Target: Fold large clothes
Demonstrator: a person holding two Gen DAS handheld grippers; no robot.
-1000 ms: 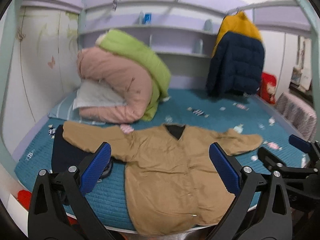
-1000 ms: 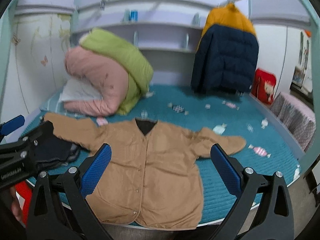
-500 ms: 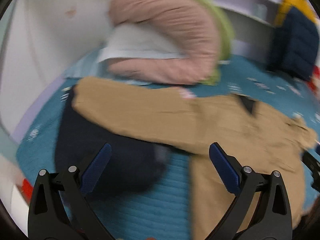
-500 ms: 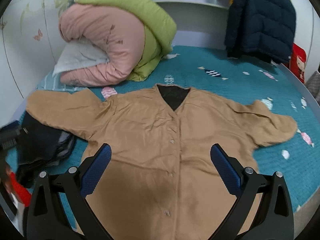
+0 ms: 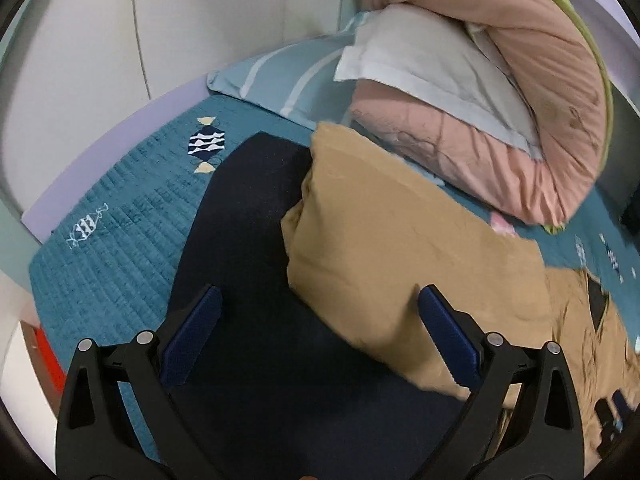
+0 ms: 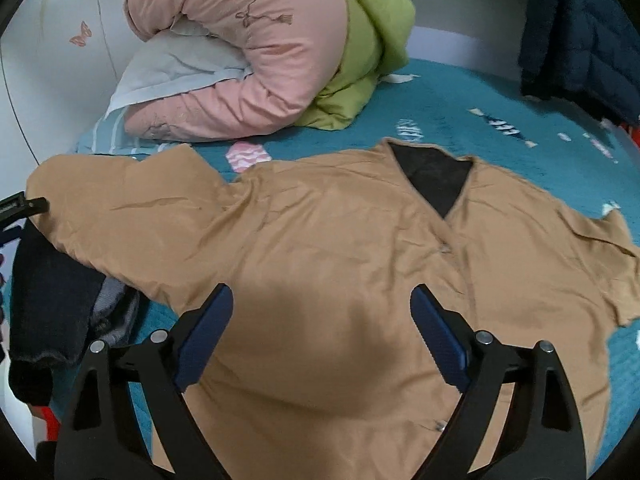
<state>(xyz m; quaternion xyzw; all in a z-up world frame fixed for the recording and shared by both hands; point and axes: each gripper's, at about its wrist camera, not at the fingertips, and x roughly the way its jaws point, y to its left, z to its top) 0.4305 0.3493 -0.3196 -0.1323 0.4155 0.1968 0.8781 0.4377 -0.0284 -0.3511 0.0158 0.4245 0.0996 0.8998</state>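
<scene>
A large tan buttoned jacket (image 6: pixel 360 264) lies spread flat, front up, on the teal bedspread (image 6: pixel 460 120), sleeves out to both sides. Its left sleeve (image 5: pixel 384 240) rests partly on a dark navy folded garment (image 5: pixel 248 280). My left gripper (image 5: pixel 320 336) is open and empty, low over the navy garment, with the sleeve's cuff end between and just beyond its fingers. My right gripper (image 6: pixel 320 328) is open and empty, hovering over the jacket's chest. The left gripper's edge shows at the right wrist view's left border (image 6: pixel 20 206).
A rolled pink and green duvet (image 6: pixel 260 48) with a white pillow (image 5: pixel 432 72) lies at the head of the bed. A striped blue pillow (image 5: pixel 288 76) sits beside the wall. A navy and yellow puffer coat (image 6: pixel 580 32) hangs at the back right.
Both grippers have moved down and closer to the bed. The left one swung left to the jacket's left sleeve and the navy garment. The right one closed in over the jacket's chest.
</scene>
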